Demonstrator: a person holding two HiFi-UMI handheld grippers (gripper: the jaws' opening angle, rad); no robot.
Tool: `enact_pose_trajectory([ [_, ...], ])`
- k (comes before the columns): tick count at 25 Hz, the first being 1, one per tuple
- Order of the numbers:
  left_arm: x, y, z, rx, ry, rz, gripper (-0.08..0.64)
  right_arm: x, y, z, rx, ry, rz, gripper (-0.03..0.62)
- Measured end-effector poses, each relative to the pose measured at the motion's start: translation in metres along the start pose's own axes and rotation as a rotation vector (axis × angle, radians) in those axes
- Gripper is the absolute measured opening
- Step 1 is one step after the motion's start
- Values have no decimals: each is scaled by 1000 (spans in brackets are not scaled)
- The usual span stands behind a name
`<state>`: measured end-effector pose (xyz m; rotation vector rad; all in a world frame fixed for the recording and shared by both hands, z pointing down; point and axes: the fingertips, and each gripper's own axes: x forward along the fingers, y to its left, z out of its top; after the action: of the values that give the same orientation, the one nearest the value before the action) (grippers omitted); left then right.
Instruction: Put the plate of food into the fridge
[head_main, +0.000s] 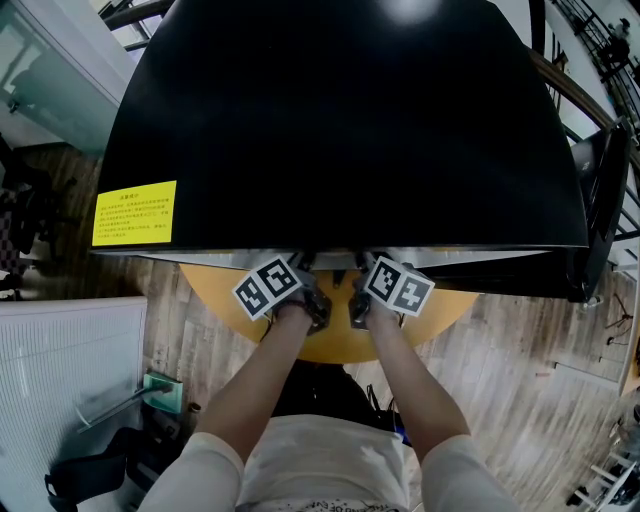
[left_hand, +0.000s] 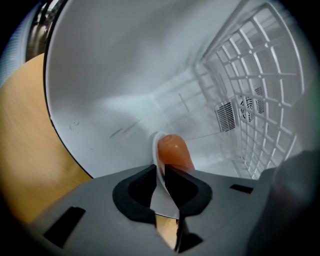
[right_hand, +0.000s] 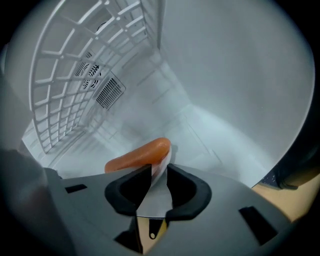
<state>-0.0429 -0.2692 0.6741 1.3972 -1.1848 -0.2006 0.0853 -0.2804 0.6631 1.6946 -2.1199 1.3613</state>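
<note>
The left tool (left_hand: 160, 172) and right tool (right_hand: 159, 172) are both reaching into the white fridge (left_hand: 125, 75), each pinching the plate (left_hand: 165, 205) by its thin rim, jaws nearly closed. The plate's carrying one orange sausage-looking thing (left_hand: 175, 152), hanging beside the wire rack (left_hand: 260, 90).

A pale cream shirt (head_main: 325, 455) with short sleeves, dark print along its hem. The left hand-held gripper (left_hand: 160, 175) and right hand-held gripper (right_hand: 159, 176) match — grey moulded bodies, black curved pads. Left cube (head_main: 267, 286) and right cube (head_main: 398, 284) — white, with black square markers.
</note>
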Motion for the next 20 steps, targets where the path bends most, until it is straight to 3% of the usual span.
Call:
enact_pose_trajectory([
  [5,1,-6,0,48,28,2,115,-3,-2,4,-95,-4,-46,124],
  [13,-12,-13,1,60,26,-22,152,-14,-2,5,-84,-27,-43,124],
  [20,-46,-29,-12,186,75,-51,150,-42,20,-4,-122,-8,14,124],
])
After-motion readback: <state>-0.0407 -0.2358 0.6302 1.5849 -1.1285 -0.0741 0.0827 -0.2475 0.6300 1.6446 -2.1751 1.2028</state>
